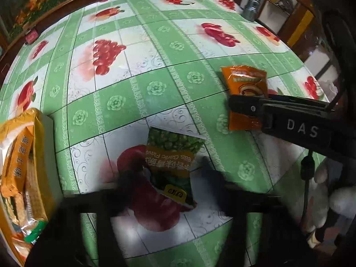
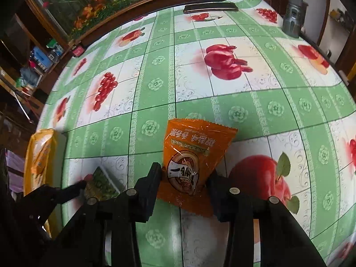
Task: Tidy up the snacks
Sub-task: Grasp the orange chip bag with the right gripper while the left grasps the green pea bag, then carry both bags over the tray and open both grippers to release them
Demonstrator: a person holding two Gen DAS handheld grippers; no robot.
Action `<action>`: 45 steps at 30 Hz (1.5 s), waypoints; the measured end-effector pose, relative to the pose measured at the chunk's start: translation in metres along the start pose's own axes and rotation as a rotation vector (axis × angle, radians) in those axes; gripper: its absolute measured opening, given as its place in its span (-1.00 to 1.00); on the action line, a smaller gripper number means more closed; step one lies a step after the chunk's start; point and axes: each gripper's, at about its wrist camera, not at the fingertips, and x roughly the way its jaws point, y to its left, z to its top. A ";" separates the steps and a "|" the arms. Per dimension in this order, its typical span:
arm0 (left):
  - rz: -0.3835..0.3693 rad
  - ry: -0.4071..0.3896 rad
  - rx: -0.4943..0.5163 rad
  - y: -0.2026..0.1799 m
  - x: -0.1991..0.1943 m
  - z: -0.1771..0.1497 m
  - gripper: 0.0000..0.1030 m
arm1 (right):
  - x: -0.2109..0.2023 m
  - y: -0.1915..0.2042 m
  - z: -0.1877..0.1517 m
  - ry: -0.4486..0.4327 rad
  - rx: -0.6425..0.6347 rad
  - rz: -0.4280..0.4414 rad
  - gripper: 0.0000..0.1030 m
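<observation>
An orange packet (image 2: pixel 191 164) is seen between the fingers of the right gripper (image 2: pixel 185 178). The two fingers stand on both sides of its lower part and touch it, so the packet is held. In the left wrist view the same packet (image 1: pixel 247 82) lies on the table (image 1: pixel 155 71) at the right side, with the black finger of the right gripper (image 1: pixel 247 109) across it.

A green pea packet (image 1: pixel 171 155) lies on the table between the fingers of the left gripper (image 1: pixel 171 171). The fingers are blurred, and a gap is seen between them and the packet; they are spread apart. In the right wrist view the pea packet (image 2: pixel 100 184) is seen at the left, beside one left finger.

A yellow box (image 1: pixel 42 138) with snack bags (image 1: pixel 17 155) inside stands at the left edge of the table. A grey metal object (image 2: pixel 292 15) stands at the far right corner.
</observation>
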 end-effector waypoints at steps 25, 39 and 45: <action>-0.060 -0.143 -0.256 -0.001 -0.083 -0.047 -0.31 | -0.062 -0.013 -0.040 0.022 0.026 0.227 -0.34; -0.073 -0.257 -0.398 0.031 -0.128 -0.074 -0.31 | -0.075 0.056 -0.049 0.091 -0.151 0.337 -0.34; -0.072 -0.270 -0.467 0.054 -0.142 -0.093 -0.31 | -0.061 0.093 -0.055 0.144 -0.191 0.382 -0.34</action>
